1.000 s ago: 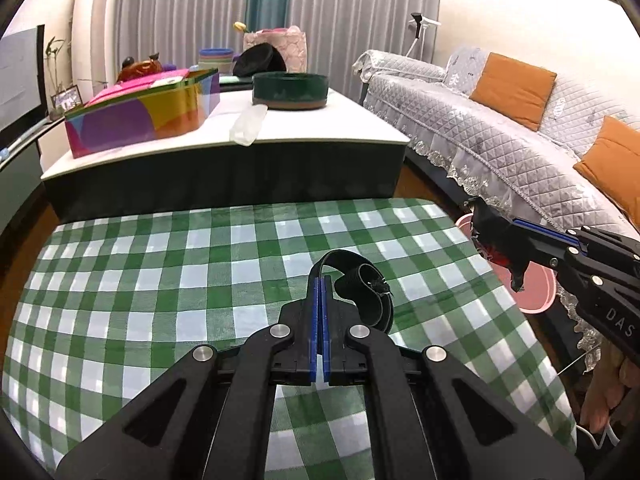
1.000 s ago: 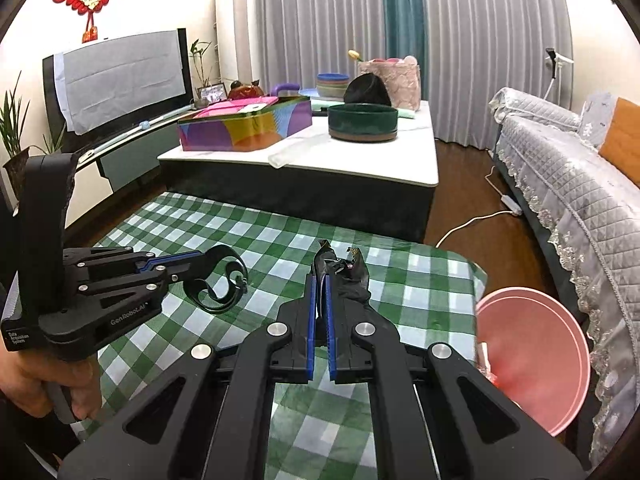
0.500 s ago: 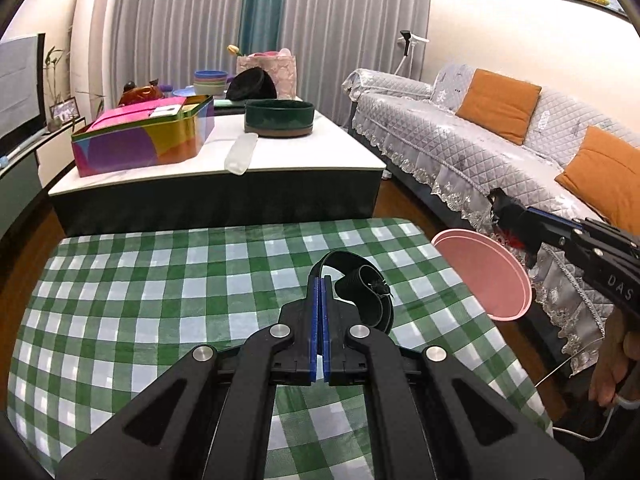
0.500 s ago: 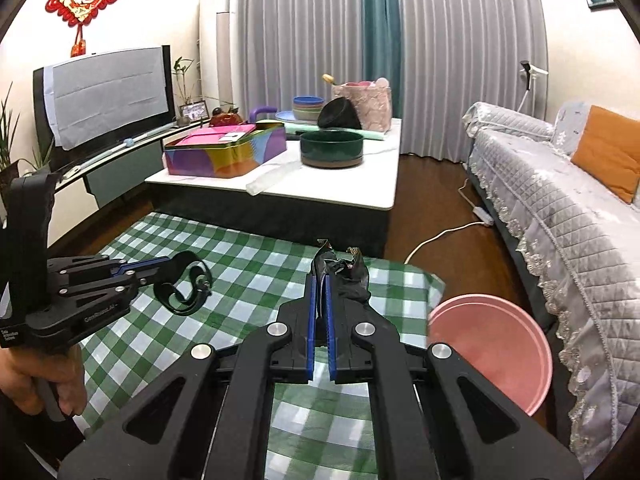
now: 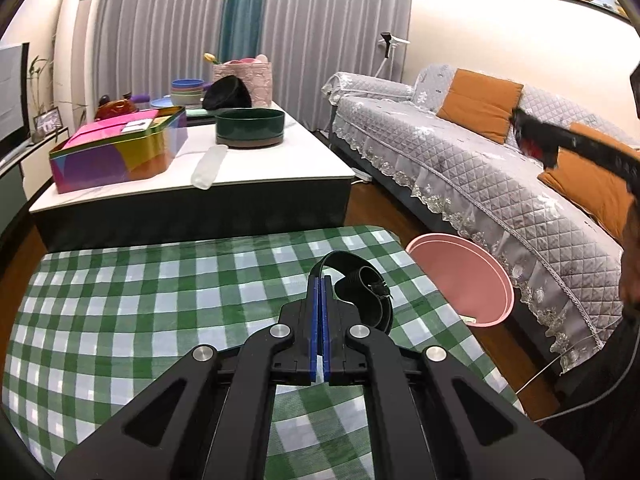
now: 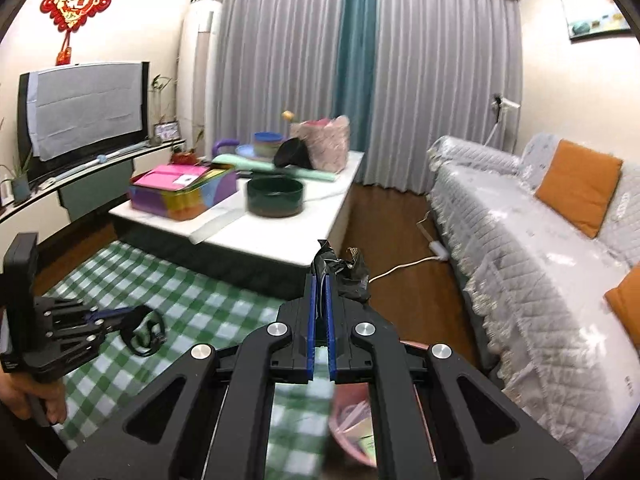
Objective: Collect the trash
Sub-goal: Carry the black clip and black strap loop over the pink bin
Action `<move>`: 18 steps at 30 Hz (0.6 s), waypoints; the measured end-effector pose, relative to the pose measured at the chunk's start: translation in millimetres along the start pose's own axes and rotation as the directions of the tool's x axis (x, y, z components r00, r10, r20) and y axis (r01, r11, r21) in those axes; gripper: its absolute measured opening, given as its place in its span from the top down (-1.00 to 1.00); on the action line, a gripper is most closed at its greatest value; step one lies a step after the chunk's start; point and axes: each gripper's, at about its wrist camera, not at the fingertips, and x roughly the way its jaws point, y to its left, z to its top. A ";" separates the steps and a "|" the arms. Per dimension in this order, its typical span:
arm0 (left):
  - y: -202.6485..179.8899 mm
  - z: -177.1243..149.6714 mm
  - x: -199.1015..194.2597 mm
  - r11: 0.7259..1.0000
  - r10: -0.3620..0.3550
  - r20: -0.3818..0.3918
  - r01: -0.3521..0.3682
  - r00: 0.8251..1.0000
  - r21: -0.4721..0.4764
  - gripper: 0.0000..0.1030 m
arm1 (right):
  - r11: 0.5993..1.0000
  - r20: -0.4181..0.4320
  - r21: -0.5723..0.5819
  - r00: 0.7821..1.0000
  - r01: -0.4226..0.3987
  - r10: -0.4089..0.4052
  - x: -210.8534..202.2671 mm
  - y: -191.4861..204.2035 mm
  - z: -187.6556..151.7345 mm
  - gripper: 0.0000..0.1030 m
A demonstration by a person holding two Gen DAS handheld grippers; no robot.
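My left gripper (image 5: 320,280) is shut on a curled black strap (image 5: 360,292), held just above the green checked tablecloth (image 5: 140,300). In the right wrist view that same left gripper (image 6: 124,312) shows at the lower left with the black strap (image 6: 144,332) hanging from it. My right gripper (image 6: 320,280) is shut on a crumpled black wrapper (image 6: 344,268) and is raised well above the table. The pink bin (image 5: 460,280) stands on the floor by the table's right edge; the right wrist view shows the pink bin (image 6: 352,428) below the fingers, with scraps inside.
A white low table (image 5: 248,172) behind carries a colourful tin (image 5: 120,152), a dark green bowl (image 5: 250,128) and a clear bottle (image 5: 208,166). A grey quilted sofa (image 5: 480,184) with orange cushions runs along the right. A white cable (image 6: 404,264) lies on the wooden floor.
The right gripper has risen a good way with the wrapper, now above the bin. The left gripper has lifted slightly with the strap, so more of the bin and sofa shows.
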 end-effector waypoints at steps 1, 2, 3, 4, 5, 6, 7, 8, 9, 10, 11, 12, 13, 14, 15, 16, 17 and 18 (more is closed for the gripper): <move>-3.7 0.5 1.5 1.000 -0.005 -0.001 0.005 1.000 0.006 0.98 | 1.000 0.004 0.004 1.000 0.008 -0.008 -0.3 -6.0 0.4 0.91; -7.6 1.0 3.1 1.000 -0.009 -0.002 0.009 1.000 0.012 0.98 | 1.000 0.007 0.011 1.000 0.018 -0.018 -0.4 -14.0 -0.4 0.91; -11.0 1.2 4.4 1.000 -0.013 -0.003 0.013 1.000 0.015 0.98 | 0.999 0.009 0.020 1.000 0.028 -0.029 0.5 -21.2 -2.4 0.91; -14.9 1.7 6.2 1.000 -0.020 -0.005 0.020 1.000 0.017 0.98 | 0.998 0.006 0.043 0.999 0.043 -0.043 3.0 -31.6 -7.9 0.91; -19.3 2.3 8.6 0.999 -0.027 -0.009 0.027 1.000 0.021 0.98 | 0.996 0.001 0.067 0.999 0.050 -0.050 5.0 -38.9 -11.7 0.91; -22.4 2.7 10.6 0.999 -0.031 -0.013 0.032 0.999 0.025 0.98 | 0.995 -0.003 0.086 0.999 0.052 -0.052 7.0 -44.7 -14.1 0.91; -26.6 3.4 13.4 0.999 -0.037 -0.017 0.038 0.999 0.030 0.98 | 0.991 -0.009 0.122 0.998 0.060 -0.060 9.7 -54.6 -19.1 0.91; -29.6 3.9 15.2 0.999 -0.041 -0.020 0.042 0.999 0.034 0.98 | 0.988 -0.009 0.136 0.998 0.067 -0.066 10.2 -59.6 -20.6 0.91; -34.3 4.9 18.5 0.998 -0.047 -0.023 0.048 0.999 0.037 0.98 | 0.986 -0.005 0.147 0.997 0.077 -0.077 10.3 -65.0 -21.3 0.91; -38.1 5.9 21.9 0.998 -0.051 -0.025 0.052 0.998 0.039 0.98 | 0.985 0.003 0.149 0.996 0.091 -0.092 10.4 -69.7 -21.5 0.91; -40.4 6.5 24.6 0.998 -0.054 -0.027 0.055 0.998 0.037 0.98 | 0.984 0.011 0.143 0.994 0.107 -0.110 10.9 -72.6 -21.2 0.91; -43.5 7.8 29.1 0.998 -0.059 -0.030 0.060 0.998 0.033 0.98 | 0.983 0.015 0.137 0.992 0.123 -0.126 11.4 -75.1 -21.4 0.91; -46.0 9.0 32.2 0.997 -0.063 -0.031 0.064 0.998 0.030 0.98 | 0.981 0.015 0.143 0.990 0.134 -0.138 11.4 -79.7 -22.8 0.91; -49.5 11.4 36.4 0.997 -0.067 -0.031 0.068 0.997 0.028 0.98 | 0.979 0.013 0.156 0.990 0.135 -0.138 12.2 -84.3 -23.2 0.91; -52.4 13.9 39.5 0.997 -0.072 -0.030 0.073 0.997 0.026 0.98 | 0.976 0.010 0.169 0.990 0.136 -0.140 13.2 -88.6 -23.9 0.91; -54.7 16.7 42.5 0.997 -0.076 -0.029 0.076 0.997 0.026 0.98 | 0.974 0.005 0.178 0.990 0.141 -0.144 14.6 -92.7 -25.2 0.91; -57.4 19.6 45.3 0.996 -0.080 -0.027 0.080 0.996 0.028 0.98 | 0.973 0.003 0.181 0.989 0.146 -0.149 15.8 -94.8 -25.5 0.91; -60.0 21.8 46.9 0.996 -0.083 -0.025 0.083 0.996 0.029 0.98 | 0.972 0.002 0.182 0.988 0.151 -0.154 16.5 -95.9 -25.6 0.91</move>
